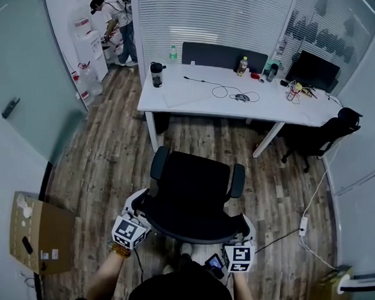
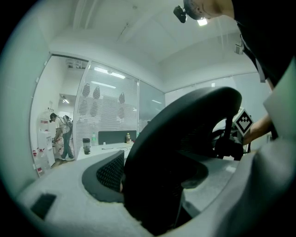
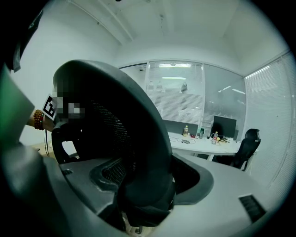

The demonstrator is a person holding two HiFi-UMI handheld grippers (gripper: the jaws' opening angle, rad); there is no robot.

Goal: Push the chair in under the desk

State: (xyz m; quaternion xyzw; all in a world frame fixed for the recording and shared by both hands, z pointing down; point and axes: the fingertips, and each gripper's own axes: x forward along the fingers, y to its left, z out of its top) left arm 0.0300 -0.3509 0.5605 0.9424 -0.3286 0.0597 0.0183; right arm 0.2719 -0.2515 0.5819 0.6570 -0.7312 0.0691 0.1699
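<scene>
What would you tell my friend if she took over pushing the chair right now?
Left hand-held gripper: jaws shut on the left edge of the black mesh office chair's backrest.
Right hand-held gripper: jaws shut on the backrest's right edge.
Chair: its seat faces the white rectangular desk, standing apart from it, with wooden floor between.
Done: both grips are on.
Left: push the chair straight forward until the seat goes under the desk, probably keeping clear of the white floor cable on the right.
</scene>
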